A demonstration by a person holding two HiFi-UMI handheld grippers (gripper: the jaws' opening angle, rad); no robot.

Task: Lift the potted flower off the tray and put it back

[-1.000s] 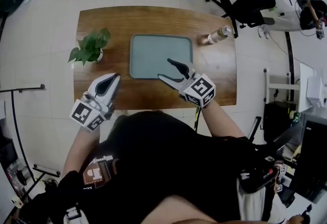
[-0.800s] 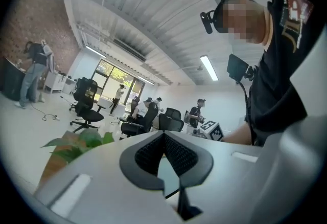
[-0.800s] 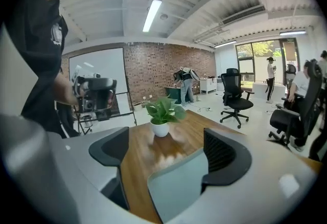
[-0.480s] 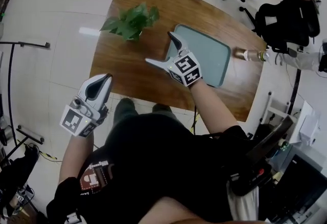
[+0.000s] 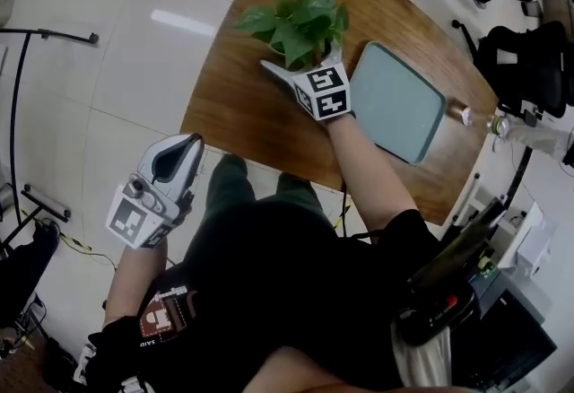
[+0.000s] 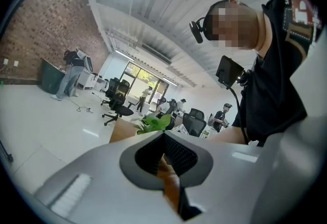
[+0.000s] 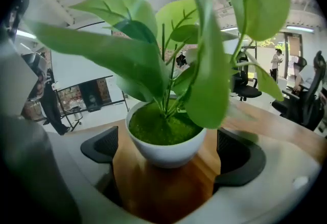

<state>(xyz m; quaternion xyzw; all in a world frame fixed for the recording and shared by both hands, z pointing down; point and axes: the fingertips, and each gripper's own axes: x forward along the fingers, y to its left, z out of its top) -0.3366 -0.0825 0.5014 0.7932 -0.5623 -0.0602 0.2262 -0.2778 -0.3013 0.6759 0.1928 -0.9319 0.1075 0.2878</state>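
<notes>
The potted flower [image 5: 296, 19], green leaves in a small white pot [image 7: 166, 150], stands on the wooden table [image 5: 242, 113] to the left of the grey-green tray [image 5: 395, 104], not on it. My right gripper [image 5: 300, 59] reaches in at the pot. Its jaws have just been opening and stand open, with the pot between the pads [image 7: 99, 143] and a gap on each side. In the head view the leaves hide the far finger. My left gripper [image 5: 170, 169] hangs shut and empty over the floor, off the table's near edge.
A bottle [image 5: 489, 120] lies on the table beyond the tray's right end. Office chairs [image 5: 529, 68] stand behind the table. The person's own body fills the lower part of the head view. Other people stand far off in the room [image 6: 71, 72].
My right gripper has moved left from over the tray to the plant and its jaws have spread wider. The left gripper has drawn back from the table edge to over the floor.
</notes>
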